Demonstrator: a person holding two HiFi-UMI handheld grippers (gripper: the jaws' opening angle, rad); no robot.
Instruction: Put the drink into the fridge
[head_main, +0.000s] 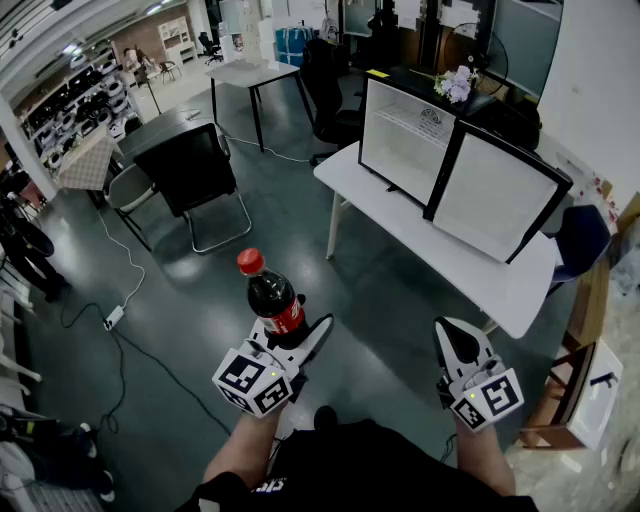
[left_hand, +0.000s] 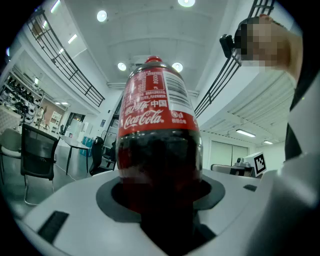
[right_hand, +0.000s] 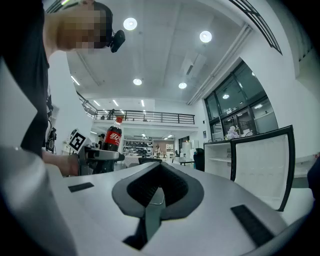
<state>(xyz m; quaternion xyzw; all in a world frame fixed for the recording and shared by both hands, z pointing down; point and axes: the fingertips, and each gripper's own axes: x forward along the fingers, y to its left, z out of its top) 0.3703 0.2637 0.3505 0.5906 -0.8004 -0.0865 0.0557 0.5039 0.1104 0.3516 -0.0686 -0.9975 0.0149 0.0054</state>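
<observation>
A cola bottle with a red cap and red label stands upright in my left gripper, whose jaws are shut on its lower body. In the left gripper view the bottle fills the middle, seated between the jaws. My right gripper is held at the lower right, shut with nothing in it. The right gripper view shows its jaws pressed together and the bottle off to the left. The white mini fridge stands on a white table ahead, its black-framed door swung open.
A black chair stands on the dark floor to the left of the table. A power strip and cables lie on the floor at the left. A wooden cabinet is at the right edge. The fridge and its door lie to my right gripper's right.
</observation>
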